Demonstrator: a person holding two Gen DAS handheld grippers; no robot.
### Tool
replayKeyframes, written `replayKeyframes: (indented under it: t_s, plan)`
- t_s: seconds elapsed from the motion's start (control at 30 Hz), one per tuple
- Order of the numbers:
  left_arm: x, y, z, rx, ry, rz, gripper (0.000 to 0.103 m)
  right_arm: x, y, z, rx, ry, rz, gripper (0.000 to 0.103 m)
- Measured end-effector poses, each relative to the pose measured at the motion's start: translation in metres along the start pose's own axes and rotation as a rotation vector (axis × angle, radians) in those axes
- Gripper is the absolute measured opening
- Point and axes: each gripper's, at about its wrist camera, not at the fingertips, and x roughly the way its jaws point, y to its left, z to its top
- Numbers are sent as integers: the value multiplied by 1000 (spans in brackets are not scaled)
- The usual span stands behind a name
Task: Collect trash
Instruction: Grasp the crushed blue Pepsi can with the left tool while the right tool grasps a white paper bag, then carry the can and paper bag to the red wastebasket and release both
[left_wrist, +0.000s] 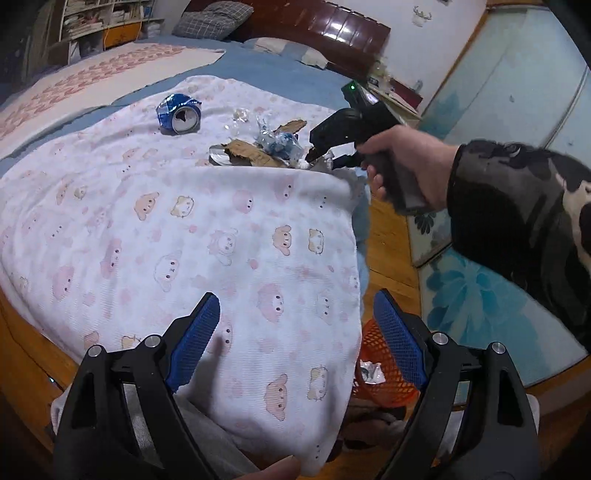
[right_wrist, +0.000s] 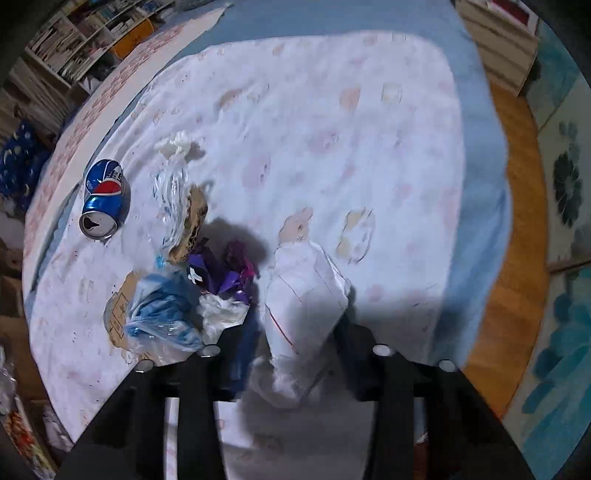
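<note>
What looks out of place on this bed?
Trash lies on the blanket: a dented blue can on its side, cardboard scraps, plastic bags, a purple wrapper. The right gripper is closed on crumpled white paper.

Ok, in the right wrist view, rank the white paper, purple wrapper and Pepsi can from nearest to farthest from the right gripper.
1. White paper, between the fingers of the right gripper.
2. Purple wrapper, just left of the paper.
3. Pepsi can, far left on the blanket.
</note>
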Motion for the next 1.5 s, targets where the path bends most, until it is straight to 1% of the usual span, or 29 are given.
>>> replayKeyframes:
  t_s: [0.03, 0.07, 0.13, 0.17, 0.2, 0.23, 0.27, 0.3, 0.37, 0.43, 0.47, 0.5, 0.53, 0.57, 0.6, 0.67, 0.7, 0.83, 0.9, 0.97, 1.03, 1.07, 1.1, 1.13, 1.17, 1.23, 1.27, 1.37, 1.5]
  plan:
    - [-1, 0, 0, -5, -5, -2, 85, -1, -1, -2, 9, -13, 10, 31]
    - [-3, 0, 1, -9, -7, -7, 85, -6, 0, -5, 14, -25, 39, 31]
    - [-9, 3, 8, -24, -12, -42, 85, -18, -3, -13, 21, -44, 89, 31]
    - [-12, 8, 13, -40, -15, -52, 85, -25, -4, -16, 23, -55, 97, 31]
    - [-11, 17, 23, -57, -4, -34, 85, -37, -5, -21, 26, -72, 127, 31]
    - [-6, 27, 34, -70, 12, 14, 85, -43, -5, -26, 25, -87, 148, 31]
    - [-1, 40, 49, -88, 22, 73, 85, -56, -7, -32, 19, -103, 167, 31]
    - [6, 57, 67, -110, 27, 110, 85, -69, -8, -39, 17, -123, 192, 31]
    - [23, 91, 114, -128, 30, 145, 85, -91, -12, -52, 15, -152, 240, 31]
    - [49, 120, 166, -114, 35, 180, 85, -108, -10, -64, -16, -168, 251, 31]
    - [62, 133, 190, -123, 31, 188, 87, -112, -9, -71, -35, -174, 256, 31]
    - [77, 145, 214, -126, 33, 208, 88, -116, -9, -78, -53, -168, 259, 31]
    - [95, 156, 238, -125, 21, 244, 88, -118, -9, -84, -66, -160, 258, 31]
    - [112, 168, 258, -136, 14, 256, 88, -121, -11, -93, -80, -152, 262, 31]
    - [124, 178, 271, -158, 21, 266, 88, -121, -12, -97, -85, -147, 274, 31]
    - [156, 201, 294, -245, 70, 247, 88, -122, -16, -108, -88, -136, 278, 31]
    - [172, 207, 301, -263, 99, 243, 88, -122, -17, -111, -87, -133, 285, 31]
    - [223, 209, 308, -253, 185, 286, 88, -118, -29, -120, -55, -134, 305, 31]
    - [238, 206, 305, -252, 211, 281, 89, -114, -31, -123, -41, -134, 306, 31]
    - [252, 200, 298, -220, 253, 313, 92, -111, -31, -123, -38, -129, 311, 31]
    - [271, 192, 287, -163, 298, 353, 92, -108, -30, -125, -40, -128, 310, 31]
    - [274, 187, 281, -126, 291, 379, 92, -110, -28, -128, -47, -131, 298, 31]
    - [274, 182, 277, -96, 267, 400, 91, -110, -27, -128, -50, -133, 291, 31]
    - [271, 180, 274, -96, 240, 401, 89, -111, -26, -128, -52, -135, 290, 31]
    - [266, 181, 272, -112, 213, 394, 85, -114, -25, -131, -55, -142, 289, 31]
    - [253, 185, 271, -165, 160, 336, 85, -120, -25, -136, -61, -148, 283, 31]
    - [247, 185, 271, -172, 141, 321, 85, -123, -25, -139, -63, -152, 280, 31]
    - [223, 177, 273, -141, 78, 317, 85, -131, -29, -148, -59, -158, 274, 31]
    - [175, 160, 282, -83, -12, 296, 84, -146, -35, -160, -57, -176, 262, 31]
